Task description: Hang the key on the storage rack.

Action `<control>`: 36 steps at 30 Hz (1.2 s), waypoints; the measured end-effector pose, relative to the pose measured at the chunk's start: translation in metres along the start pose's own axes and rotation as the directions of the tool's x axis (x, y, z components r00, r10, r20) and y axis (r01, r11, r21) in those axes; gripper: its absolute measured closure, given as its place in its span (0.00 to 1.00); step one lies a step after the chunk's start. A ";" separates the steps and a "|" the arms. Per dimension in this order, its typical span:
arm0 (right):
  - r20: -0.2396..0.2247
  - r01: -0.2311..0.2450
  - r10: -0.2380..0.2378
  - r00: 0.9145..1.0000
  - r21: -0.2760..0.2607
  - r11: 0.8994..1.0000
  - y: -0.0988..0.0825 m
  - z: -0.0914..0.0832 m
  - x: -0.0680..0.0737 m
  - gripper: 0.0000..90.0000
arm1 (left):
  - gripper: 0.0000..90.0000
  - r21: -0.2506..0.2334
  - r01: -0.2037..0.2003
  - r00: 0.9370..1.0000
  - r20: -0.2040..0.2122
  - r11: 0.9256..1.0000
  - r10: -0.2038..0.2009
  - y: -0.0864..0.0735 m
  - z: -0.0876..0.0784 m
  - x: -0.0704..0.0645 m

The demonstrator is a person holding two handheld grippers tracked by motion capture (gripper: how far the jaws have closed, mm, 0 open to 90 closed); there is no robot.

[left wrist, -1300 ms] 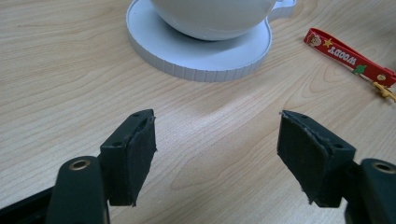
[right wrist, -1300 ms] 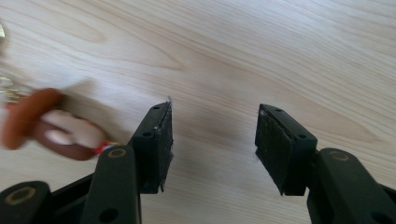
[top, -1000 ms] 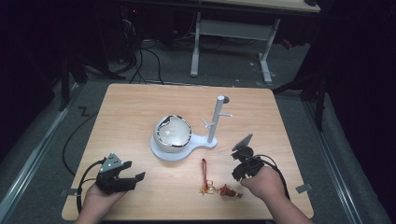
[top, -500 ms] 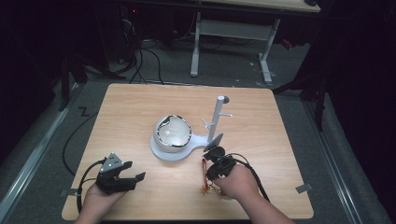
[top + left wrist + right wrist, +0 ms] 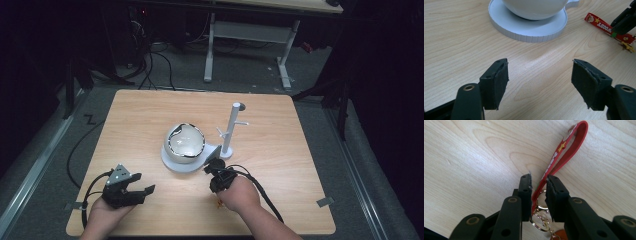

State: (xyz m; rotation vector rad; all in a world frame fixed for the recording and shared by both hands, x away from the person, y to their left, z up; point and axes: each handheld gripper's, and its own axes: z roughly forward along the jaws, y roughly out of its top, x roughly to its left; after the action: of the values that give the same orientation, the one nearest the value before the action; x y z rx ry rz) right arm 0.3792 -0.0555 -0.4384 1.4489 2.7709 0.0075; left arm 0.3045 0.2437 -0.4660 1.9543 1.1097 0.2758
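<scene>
A red keyring strap [image 5: 564,152] with gold rings [image 5: 539,221] lies flat on the wooden table [image 5: 280,150]. My right gripper [image 5: 538,178] points down over it. Its jaws have just been closing and now stand a narrow gap apart with the strap between them; the pads do not clearly press on it. From above, the right gripper [image 5: 212,169] sits just in front of the white base [image 5: 172,162]. My left gripper [image 5: 141,184] rests near the front left, open and empty [image 5: 539,72]. In the left gripper view the strap [image 5: 607,26] lies at the upper right.
A white round bowl-like object [image 5: 186,141] sits on the white base, which joins a white post with small pegs [image 5: 232,125]. The table's front edge [image 5: 200,233] is close to both hands. Cables trail from each gripper.
My right hand has moved left from the front right toward the white base and come down over the red strap, its jaws narrowing. The left hand has stayed put.
</scene>
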 end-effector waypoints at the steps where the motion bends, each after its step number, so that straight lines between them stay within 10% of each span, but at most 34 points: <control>1: 0.006 -0.001 0.001 1.000 -0.004 1.000 0.000 0.000 0.000 0.83 | 0.34 0.001 0.000 1.000 0.001 1.000 0.000 0.000 0.000 0.000; 36: -0.023 -0.024 0.024 0.999 -0.016 1.000 -0.010 -0.004 -0.010 0.78 | 0.34 0.008 -0.008 1.000 -0.002 1.000 0.008 0.001 0.001 -0.001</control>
State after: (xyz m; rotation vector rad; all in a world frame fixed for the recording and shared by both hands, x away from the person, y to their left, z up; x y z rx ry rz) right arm 0.3765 -0.0693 -0.4340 1.4872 2.7642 0.0468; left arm 0.3049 0.2419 -0.4662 1.9663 1.1058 0.2790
